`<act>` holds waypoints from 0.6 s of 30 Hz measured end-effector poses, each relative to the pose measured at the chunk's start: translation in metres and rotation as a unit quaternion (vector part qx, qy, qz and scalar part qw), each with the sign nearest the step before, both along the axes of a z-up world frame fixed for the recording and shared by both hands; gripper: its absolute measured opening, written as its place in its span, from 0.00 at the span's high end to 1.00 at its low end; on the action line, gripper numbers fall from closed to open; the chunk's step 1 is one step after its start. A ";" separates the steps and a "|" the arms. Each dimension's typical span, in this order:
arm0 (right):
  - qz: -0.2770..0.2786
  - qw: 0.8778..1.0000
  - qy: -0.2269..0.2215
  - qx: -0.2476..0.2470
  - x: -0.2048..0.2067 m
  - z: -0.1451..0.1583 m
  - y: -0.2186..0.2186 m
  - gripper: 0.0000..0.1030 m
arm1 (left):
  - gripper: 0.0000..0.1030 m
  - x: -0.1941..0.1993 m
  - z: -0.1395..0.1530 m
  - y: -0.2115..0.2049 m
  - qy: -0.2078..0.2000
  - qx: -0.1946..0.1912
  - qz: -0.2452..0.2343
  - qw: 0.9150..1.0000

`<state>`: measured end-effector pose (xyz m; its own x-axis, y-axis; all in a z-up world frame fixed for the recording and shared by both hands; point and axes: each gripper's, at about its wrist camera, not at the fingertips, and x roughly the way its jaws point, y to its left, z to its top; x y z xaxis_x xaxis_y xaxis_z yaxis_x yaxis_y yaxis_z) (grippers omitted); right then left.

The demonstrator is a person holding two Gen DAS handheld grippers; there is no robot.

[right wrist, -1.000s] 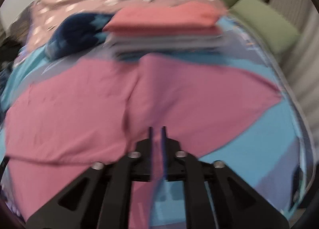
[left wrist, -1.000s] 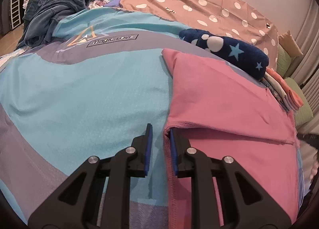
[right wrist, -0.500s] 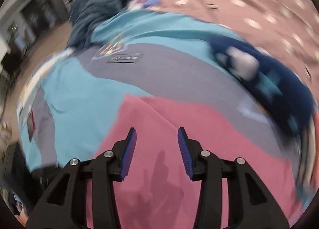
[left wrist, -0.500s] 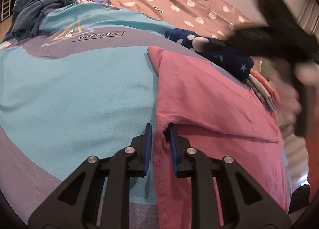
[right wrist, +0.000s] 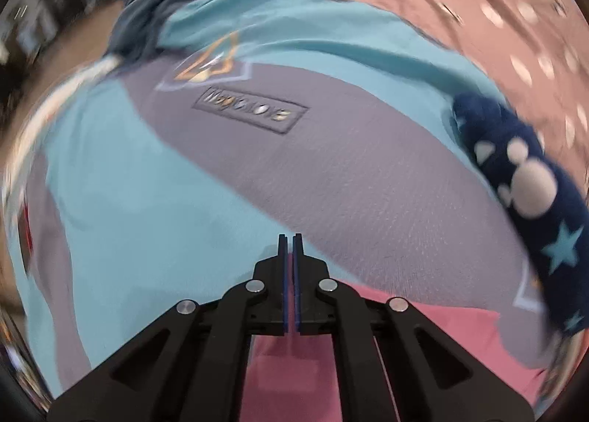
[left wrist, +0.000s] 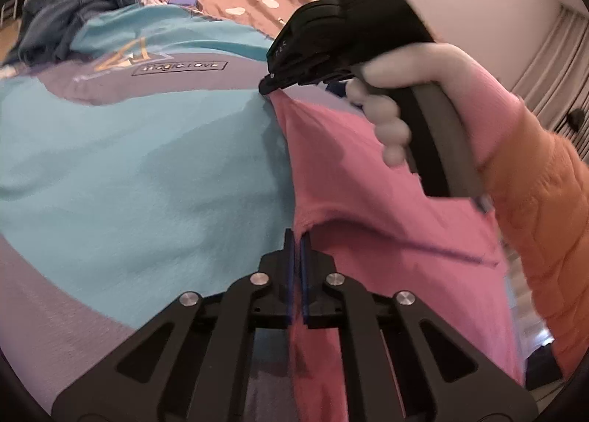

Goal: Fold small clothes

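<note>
Left gripper jaws clamp pink garment; right gripper likewise; right view alone shows navy bundle.

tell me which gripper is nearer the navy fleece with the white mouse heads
Right. The right gripper pinches the pink garment's far corner, close beside the navy fleece; the left gripper grips the near edge.

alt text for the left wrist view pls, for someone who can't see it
The left gripper is shut on the near edge of a pink garment spread on a turquoise and grey bedcover. Farther along that edge, the right gripper, held by a hand, pinches its far corner.
</note>
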<state>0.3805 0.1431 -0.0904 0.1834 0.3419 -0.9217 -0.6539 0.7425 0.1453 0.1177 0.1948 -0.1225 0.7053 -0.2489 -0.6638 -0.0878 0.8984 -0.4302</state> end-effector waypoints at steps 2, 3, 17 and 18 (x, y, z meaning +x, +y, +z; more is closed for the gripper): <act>0.014 0.999 -0.005 0.045 0.001 0.002 -0.008 0.99 | 0.97 -0.001 -0.002 0.001 0.008 -0.001 0.001 1.000; 0.003 0.999 -0.011 0.049 0.001 0.007 -0.015 0.98 | 0.97 -0.002 -0.003 0.004 0.007 -0.009 0.001 1.000; -0.128 0.982 -0.009 0.138 -0.147 0.023 -0.283 0.70 | 0.79 -0.012 0.050 -0.030 -0.112 0.001 -0.073 0.991; -0.159 0.981 0.016 0.114 -0.148 0.001 -0.298 0.72 | 0.64 -0.003 0.049 -0.035 -0.098 0.005 -0.076 0.992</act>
<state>0.2321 -0.1546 -0.0889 0.2868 0.4700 -0.8348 -0.3874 0.8539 0.3476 0.1143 0.1599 -0.0733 0.7752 -0.3569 -0.5212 0.1337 0.8991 -0.4168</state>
